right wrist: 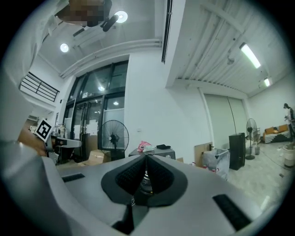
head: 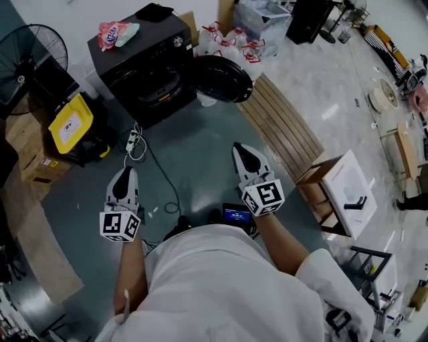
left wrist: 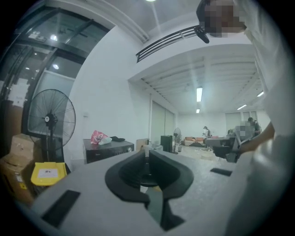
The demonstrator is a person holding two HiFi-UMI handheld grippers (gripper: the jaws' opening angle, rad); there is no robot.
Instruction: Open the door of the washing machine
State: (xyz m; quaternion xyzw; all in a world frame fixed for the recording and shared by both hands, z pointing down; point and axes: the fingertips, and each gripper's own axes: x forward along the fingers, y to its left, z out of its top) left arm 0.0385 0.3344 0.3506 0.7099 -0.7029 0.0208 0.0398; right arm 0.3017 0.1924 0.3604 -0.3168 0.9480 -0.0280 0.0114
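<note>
So the washer (head: 144, 67) was a black front-loader sitting at the far edge of the grey mat (head: 200, 153), and its door (head: 223, 78) was already open, swung out to the right side of the machine in the head view, with the drum opening (head: 152, 85) visible. A pink bag (head: 115, 32) and some black thing (head: 155, 12) lay on top of it.

Both grippers were held out level in front of the person, well short of the washer and not touching anything. The left gripper (head: 124, 172) had its jaws pressed together with nothing between them; in its own view the tips met right in line with the washer in the distance. Same deal with the right gripper (head: 241, 148): jaws together and empty, pointing toward the machine. It sat a bit further forward than the left one in the head view.

Other stuff around: a fan (head: 37, 47) to the left of the washer, a yellow container (head: 70, 123) below it next to a cardboard box (head: 27, 153), and a bunch of white bags (head: 227, 39) behind the open door. A wooden slatted bench (head: 284, 127) ran along the right edge of the mat. A power strip (head: 133, 139) with a cable (head: 164, 177) lay on the mat between the washer and the left gripper. A small lit screen (head: 236, 215) showed just below the right gripper, by the person's white top (head: 221, 287).
</note>
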